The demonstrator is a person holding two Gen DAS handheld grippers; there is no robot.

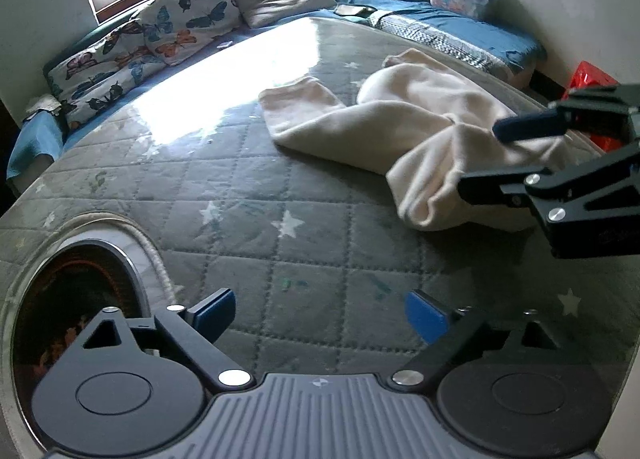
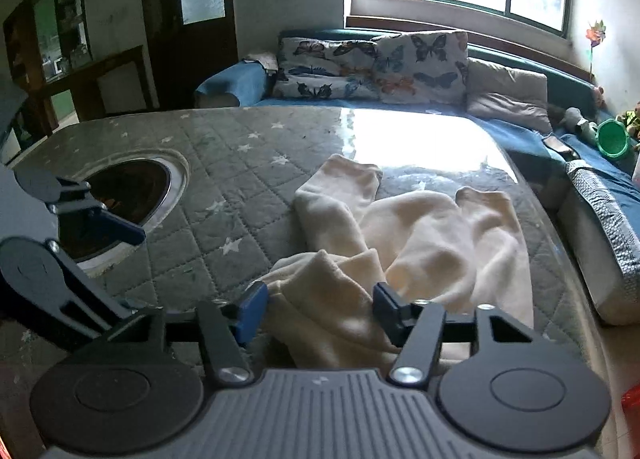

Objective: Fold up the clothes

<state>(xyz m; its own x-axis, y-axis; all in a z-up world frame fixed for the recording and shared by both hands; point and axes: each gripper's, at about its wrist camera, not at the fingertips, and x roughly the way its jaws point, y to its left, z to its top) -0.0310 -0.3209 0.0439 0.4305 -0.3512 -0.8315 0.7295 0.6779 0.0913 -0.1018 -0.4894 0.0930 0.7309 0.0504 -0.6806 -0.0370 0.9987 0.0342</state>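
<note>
Cream trousers (image 2: pixel 420 235), lying crumpled on the quilted table (image 2: pixel 224 163), are being straddled at the near edge by the right gripper (image 2: pixel 320 307), jaws wide, nothing clamped. One layer should be pinched. Well apart, the left gripper (image 1: pixel 320 315) is being held open, empty.

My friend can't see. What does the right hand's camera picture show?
The right tongs are open around a bunched end of cream pants lying crumpled on a grey starry table cover. The left tongs wait nearby.
</note>
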